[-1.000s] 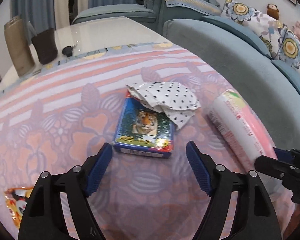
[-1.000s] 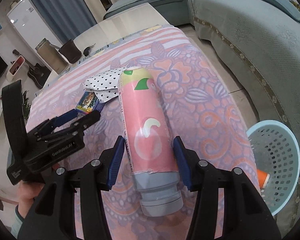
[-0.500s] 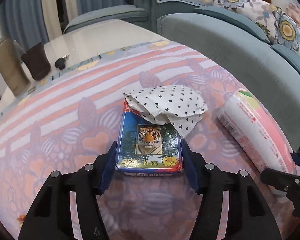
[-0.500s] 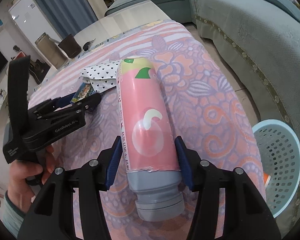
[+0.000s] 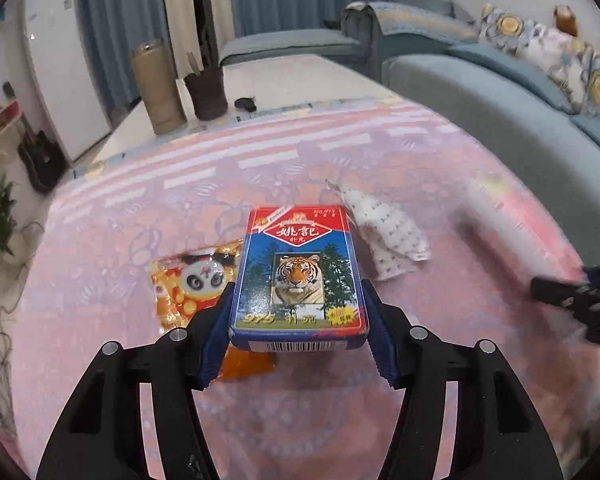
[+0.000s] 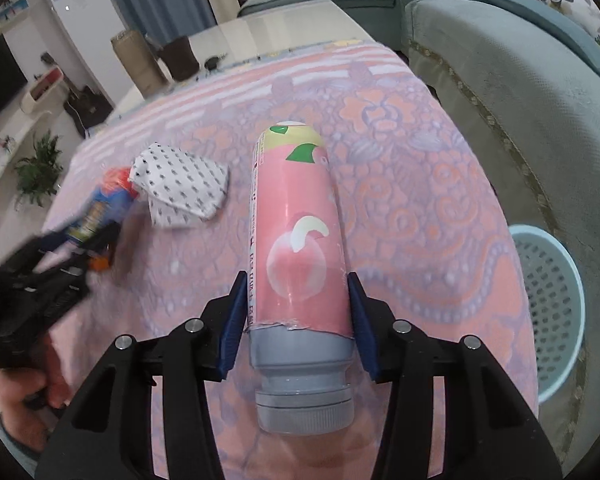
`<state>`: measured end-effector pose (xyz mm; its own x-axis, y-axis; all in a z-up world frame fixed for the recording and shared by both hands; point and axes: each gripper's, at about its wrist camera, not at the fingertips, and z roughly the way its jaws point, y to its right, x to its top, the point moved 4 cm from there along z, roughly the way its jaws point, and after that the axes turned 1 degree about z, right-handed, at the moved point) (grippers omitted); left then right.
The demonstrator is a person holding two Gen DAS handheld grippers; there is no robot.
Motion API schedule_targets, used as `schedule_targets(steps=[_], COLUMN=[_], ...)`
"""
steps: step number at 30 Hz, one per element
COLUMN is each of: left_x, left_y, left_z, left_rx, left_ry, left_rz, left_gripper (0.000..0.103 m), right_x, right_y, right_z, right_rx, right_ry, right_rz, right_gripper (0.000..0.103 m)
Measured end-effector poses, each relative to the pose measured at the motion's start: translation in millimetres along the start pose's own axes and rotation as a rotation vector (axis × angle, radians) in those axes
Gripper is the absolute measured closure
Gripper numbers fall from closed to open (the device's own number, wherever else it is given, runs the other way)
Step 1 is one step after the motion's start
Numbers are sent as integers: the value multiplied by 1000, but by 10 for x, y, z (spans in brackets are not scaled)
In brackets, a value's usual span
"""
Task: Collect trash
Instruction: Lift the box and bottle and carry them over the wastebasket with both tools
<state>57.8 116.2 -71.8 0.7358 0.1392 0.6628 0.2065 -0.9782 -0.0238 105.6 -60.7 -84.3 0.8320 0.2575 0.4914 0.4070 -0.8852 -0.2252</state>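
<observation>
My left gripper point(image 5: 297, 300) is shut on a blue and red card box with a tiger picture point(image 5: 298, 276) and holds it above the pink tablecloth point(image 5: 300, 152). Below it lie an orange panda snack wrapper point(image 5: 192, 276) and, to the right, a crumpled white dotted paper point(image 5: 388, 240). My right gripper point(image 6: 296, 284) grips a pink bottle with a grey cap point(image 6: 296, 232). Its jaws are closing, pads pressed on the bottle's sides near the cap end. The dotted paper point(image 6: 180, 184) and the blurred left gripper point(image 6: 40, 280) with the box appear at the left.
A light blue mesh basket point(image 6: 548, 308) stands on the floor between the table and the grey-blue sofa point(image 6: 520, 100). At the table's far end are a tan canister point(image 5: 158, 84), a dark cup point(image 5: 206, 92) and keys point(image 5: 246, 103). A hand point(image 6: 20, 392) holds the left gripper.
My left gripper shut on the card box, pulled it from under the dotted paper and carried it left over the panda wrapper. The right gripper tightened on the bottle and shifted with it.
</observation>
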Motion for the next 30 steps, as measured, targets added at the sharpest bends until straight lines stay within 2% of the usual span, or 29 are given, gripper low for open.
schedule_targets(steps=[1, 2, 7, 11, 12, 15, 16, 19, 24, 26, 27, 30], left_x=[-53, -87, -375, -510, -500, -428, -391, -326, -356, -378, -387, -385], left_y=[-65, -113, -204, -126, -125, -139, -121, -26, 66, 75, 74, 66], left_z=[13, 32, -62, 10, 25, 73, 101, 193, 233, 218, 195, 170], left_rx=[-73, -89, -75, -174, -179, -201, -195, -145, -47, -11, -18, -38], left_ry=[-41, -61, -66, -113, -104, -109, -112, -120, -102, -86, -81, -64], left_rz=[-53, -74, -77, -71, -79, -117, -114, -74, -6, 16, 14, -2], left_gripper=[46, 46, 46, 43, 42, 34, 34, 34, 36, 45, 45, 46], right_x=[-63, -108, -286, -354, -344, -304, -276, -169, -135, -164, -178, -196], right_y=[-20, -33, -92, -99, -105, -87, -67, -30, -80, -131, -148, -181], right_z=[29, 45, 5, 3, 2, -47, -65, -34, 88, 127, 142, 125], right_rx=[11, 18, 8, 13, 18, 12, 4, 5, -8, -11, -7, -16], right_ry=[-20, -33, -49, -43, -42, -9, 8, 28, 4, -3, -9, 4], right_rz=[2, 7, -12, -6, -4, -13, -16, -21, -49, -74, -80, -96], right_gripper=[58, 58, 58, 57, 53, 32, 32, 32, 34, 49, 58, 58])
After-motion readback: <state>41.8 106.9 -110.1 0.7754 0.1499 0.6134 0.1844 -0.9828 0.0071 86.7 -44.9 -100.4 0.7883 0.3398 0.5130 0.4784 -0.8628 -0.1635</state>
